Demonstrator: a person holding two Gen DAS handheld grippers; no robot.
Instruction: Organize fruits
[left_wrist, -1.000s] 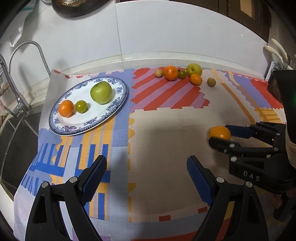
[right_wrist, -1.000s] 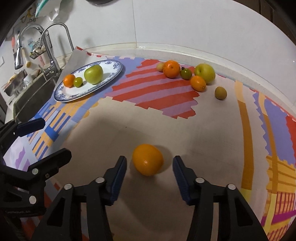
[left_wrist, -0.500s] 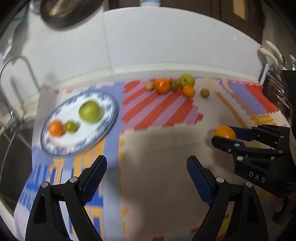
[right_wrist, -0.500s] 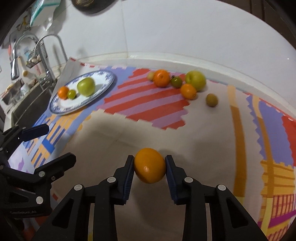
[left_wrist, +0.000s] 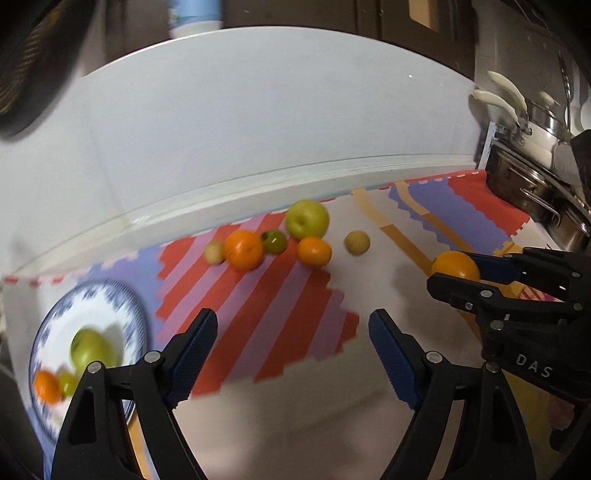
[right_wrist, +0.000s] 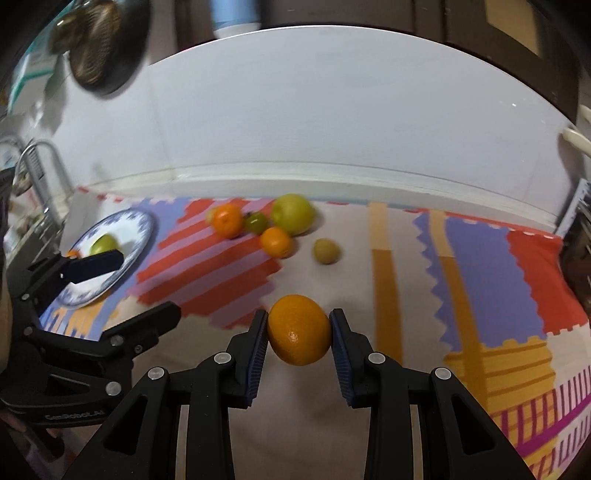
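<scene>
My right gripper has closed since a second ago: the pads that stood either side of the orange now press its flanks, and the fruit is up off the patterned mat, its shadow gone from under it. That's the pick made, I reckon, so the carry to the blue-rimmed plate comes next. My left gripper has swung too, jaws wide apart and holding nothing, now facing the loose cluster by the wall rather than the plate.

The right wrist view gives me the grip itself: both blue pads touching the orange, squarely across its middle. It hides most of the plate behind my left gripper, though, showing only one green fruit and a sliver of orange there.

The left wrist view fills that in, blurred: a green apple, a small green fruit and a small orange fruit on the plate, room left beside them. It also shows the orange from the side, poking just past my right fingertips. Six fruits wait in the cluster, the big green apple at the back
</scene>
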